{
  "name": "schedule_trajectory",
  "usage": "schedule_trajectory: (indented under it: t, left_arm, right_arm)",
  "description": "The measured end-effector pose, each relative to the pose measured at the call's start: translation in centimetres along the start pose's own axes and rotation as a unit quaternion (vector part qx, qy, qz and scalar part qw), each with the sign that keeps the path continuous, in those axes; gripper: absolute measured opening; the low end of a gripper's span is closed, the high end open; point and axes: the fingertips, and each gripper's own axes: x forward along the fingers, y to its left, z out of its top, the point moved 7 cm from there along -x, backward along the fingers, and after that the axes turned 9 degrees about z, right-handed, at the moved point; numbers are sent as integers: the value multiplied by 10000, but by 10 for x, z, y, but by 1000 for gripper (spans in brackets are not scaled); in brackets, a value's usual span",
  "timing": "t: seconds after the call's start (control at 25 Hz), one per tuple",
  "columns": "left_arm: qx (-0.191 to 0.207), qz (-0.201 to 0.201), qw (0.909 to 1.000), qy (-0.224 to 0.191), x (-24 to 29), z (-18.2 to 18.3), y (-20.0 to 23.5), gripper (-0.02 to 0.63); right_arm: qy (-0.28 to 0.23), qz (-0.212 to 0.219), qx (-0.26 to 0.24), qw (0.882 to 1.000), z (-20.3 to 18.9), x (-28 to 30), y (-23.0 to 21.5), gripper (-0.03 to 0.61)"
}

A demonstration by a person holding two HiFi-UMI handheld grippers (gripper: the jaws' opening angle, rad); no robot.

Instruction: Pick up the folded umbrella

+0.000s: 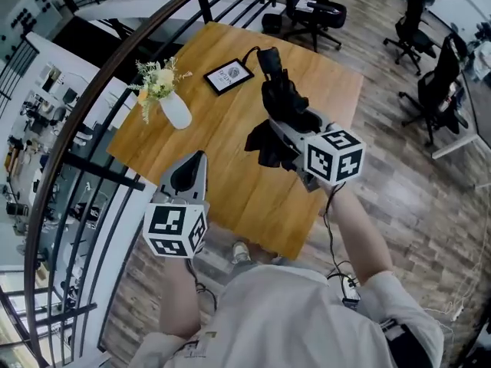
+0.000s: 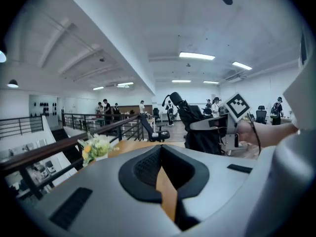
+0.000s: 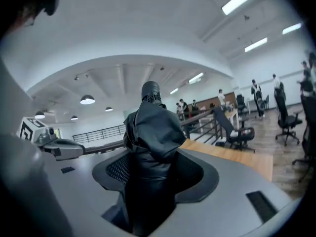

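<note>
The folded umbrella (image 1: 280, 102) is black, with loose fabric folds and a knobbed end. My right gripper (image 1: 288, 133) is shut on it and holds it in the air above the wooden table (image 1: 230, 182). In the right gripper view the umbrella (image 3: 150, 132) fills the space between the jaws and sticks out past them. My left gripper (image 1: 192, 171) hovers over the table's near left part, jaws together with nothing in them. The left gripper view shows its jaws (image 2: 160, 157) closed to a thin slit, and the umbrella (image 2: 195, 127) held up at the right.
On the table stand a white vase of flowers (image 1: 170, 102) and a black-framed sign (image 1: 229, 76). A dark railing (image 1: 92, 129) curves along the table's left side. Black office chairs (image 1: 311, 10) stand beyond the far edge and further chairs (image 1: 437, 83) at the right.
</note>
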Motion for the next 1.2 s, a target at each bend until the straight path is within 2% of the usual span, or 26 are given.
schedule_trajectory:
  t: [0.12,0.28,0.48,0.6,0.8,0.96,1.2]
  left_arm:
    - [293,159,9980,-538,-21,38,6,17]
    - [519,216,9919,-1143,-47,80,6,17]
    - [655,246,9850,-1577,-74,102,0,17]
    - [654,240,9838,-1650,-85,102,-3,17]
    - [695,72,9840,-1637,-96,98,-14,17]
    - [862,-20,9832,-1608,-106,93,-29,17]
    - [790,-76,9889,-1259,-105,64,-30,17]
  right_arm:
    - [-541,-238,-585,9965,39,-35,31,273]
    - [-1138,-270,-896,9891,79,-77,66,273]
    - [-1668,-300,-1178,9785,99,-123,104,274]
    - [-1807,-227,-1243,9754,99,-143,123,274]
    - [-1698,41,-1162,9786,91,-163,141,275]
    - [-1571,26,-1056,9819,77,-171,147,273]
    - [-1138,34,-840,9899,46,-161,149,274]
